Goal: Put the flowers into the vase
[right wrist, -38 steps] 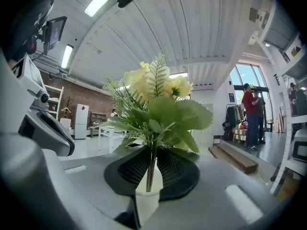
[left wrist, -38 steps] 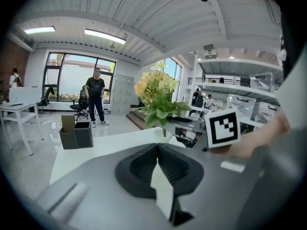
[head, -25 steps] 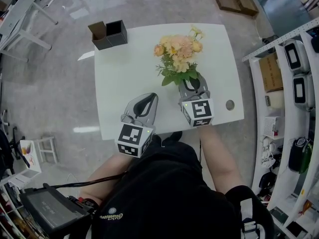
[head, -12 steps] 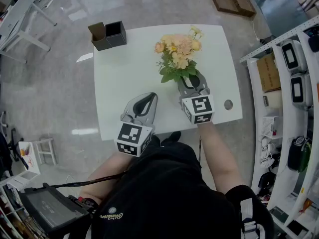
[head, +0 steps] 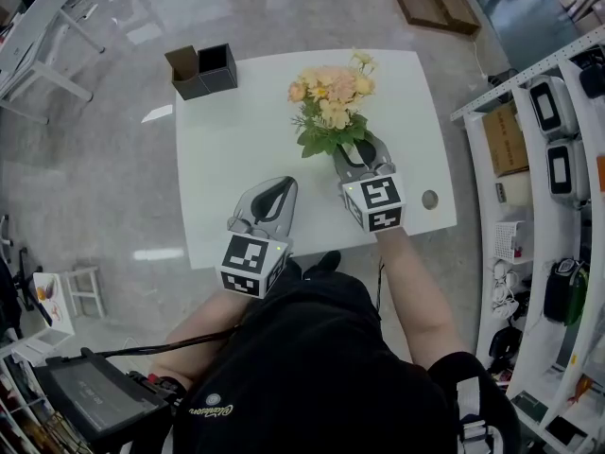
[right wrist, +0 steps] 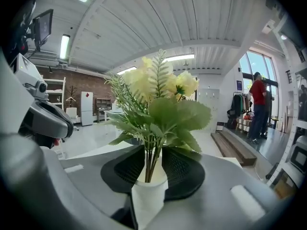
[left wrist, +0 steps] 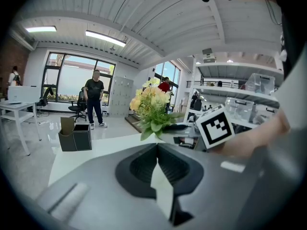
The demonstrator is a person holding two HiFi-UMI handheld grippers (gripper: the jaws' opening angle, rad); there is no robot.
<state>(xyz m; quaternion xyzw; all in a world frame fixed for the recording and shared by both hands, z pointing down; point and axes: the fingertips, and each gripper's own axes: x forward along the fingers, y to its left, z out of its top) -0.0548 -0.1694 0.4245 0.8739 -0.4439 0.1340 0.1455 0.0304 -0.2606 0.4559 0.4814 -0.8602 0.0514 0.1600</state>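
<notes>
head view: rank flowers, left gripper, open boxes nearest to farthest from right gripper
1. flowers, at the right gripper, whose fingers have just been opening round the vase
2. left gripper, to its left
3. open boxes, far left table corner

1. Bright, even light fills every view, from long ceiling strip lamps (left wrist: 104,38) and tall windows (left wrist: 72,78).
2. The glossy grey floor (head: 95,159) shows pale glare patches.
3. The white rectangular tabletop (head: 236,140) carries only faint shadows.
4. Gripper views bow heavily, with black corners and soft foreground.
</notes>
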